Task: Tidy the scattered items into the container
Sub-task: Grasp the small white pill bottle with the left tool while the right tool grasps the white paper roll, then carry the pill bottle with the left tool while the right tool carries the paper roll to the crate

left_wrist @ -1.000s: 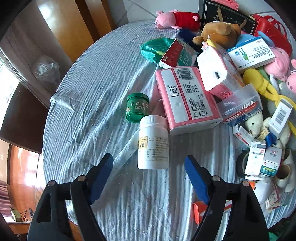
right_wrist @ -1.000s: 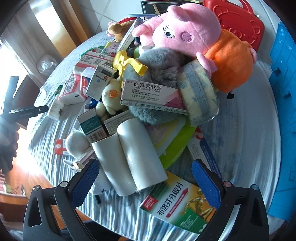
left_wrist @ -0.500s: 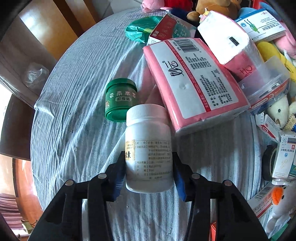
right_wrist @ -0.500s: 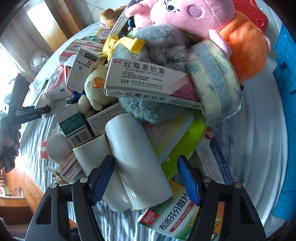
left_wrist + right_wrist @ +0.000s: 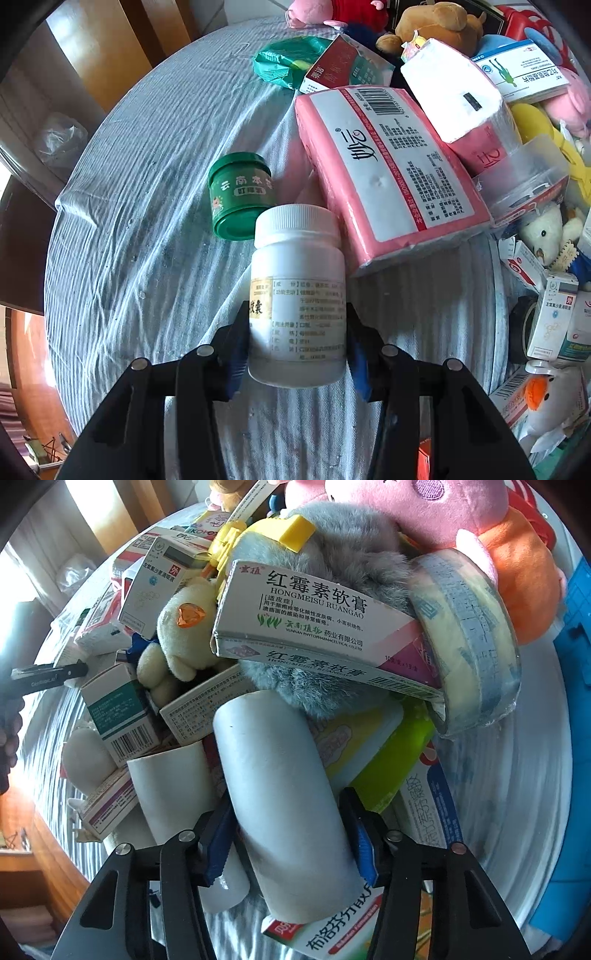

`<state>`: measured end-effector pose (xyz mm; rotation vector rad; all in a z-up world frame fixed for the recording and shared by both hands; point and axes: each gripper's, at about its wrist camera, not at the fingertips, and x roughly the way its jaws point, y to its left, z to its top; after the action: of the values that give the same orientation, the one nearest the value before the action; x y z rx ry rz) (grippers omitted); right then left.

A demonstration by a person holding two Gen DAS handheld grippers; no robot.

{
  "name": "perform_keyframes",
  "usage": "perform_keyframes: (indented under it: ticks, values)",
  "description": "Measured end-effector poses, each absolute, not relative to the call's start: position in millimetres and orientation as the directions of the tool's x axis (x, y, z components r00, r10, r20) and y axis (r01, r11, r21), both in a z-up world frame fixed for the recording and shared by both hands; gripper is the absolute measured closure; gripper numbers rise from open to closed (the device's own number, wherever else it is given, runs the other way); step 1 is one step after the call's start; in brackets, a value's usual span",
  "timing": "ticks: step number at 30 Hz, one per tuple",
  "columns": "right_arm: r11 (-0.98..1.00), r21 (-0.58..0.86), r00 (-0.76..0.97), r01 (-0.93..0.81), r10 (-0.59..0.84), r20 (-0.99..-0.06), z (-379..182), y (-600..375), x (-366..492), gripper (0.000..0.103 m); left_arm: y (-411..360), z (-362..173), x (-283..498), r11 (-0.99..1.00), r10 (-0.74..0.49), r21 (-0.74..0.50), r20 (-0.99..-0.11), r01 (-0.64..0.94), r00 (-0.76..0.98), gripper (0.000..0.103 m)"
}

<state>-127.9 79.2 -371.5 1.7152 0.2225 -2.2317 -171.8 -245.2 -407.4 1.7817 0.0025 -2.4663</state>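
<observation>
Your right gripper (image 5: 291, 843) was closing around a grey cardboard tube (image 5: 284, 805), with its blue pads at both sides of the tube. A second white tube (image 5: 177, 794) lay just beside it, on the left. Behind them, an ointment box (image 5: 314, 624) rested on a grey plush toy (image 5: 354, 561), and a tape roll (image 5: 476, 646) leaned beside that box.

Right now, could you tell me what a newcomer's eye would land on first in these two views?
In the left view, the white pill bottle clamped in the left tongs dominates, with a green jar just behind it. In the right view, the right tongs are closing around a pale cardboard tube at the foot of a heap topped by a pink plush pig.
</observation>
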Motion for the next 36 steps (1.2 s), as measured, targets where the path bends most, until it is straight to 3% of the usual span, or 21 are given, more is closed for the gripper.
perform_keyframes:
  ticks: [12, 36]
  values:
    - [-0.937, 0.132, -0.236, 0.322, -0.214, -0.948, -339.8, 91.1, -119.0, 0.058, -235.4, -374.6, -157.4, -0.994, -0.111, 0.096, -0.932, 0.061, -0.346, 0.058]
    - [-0.944, 0.175, -0.335, 0.279, -0.267, -0.904, -247.9, 111.3, -113.3, 0.058, -219.6, -285.6, -133.5, -0.994, -0.103, 0.072, -0.898, 0.088, -0.429, 0.058]
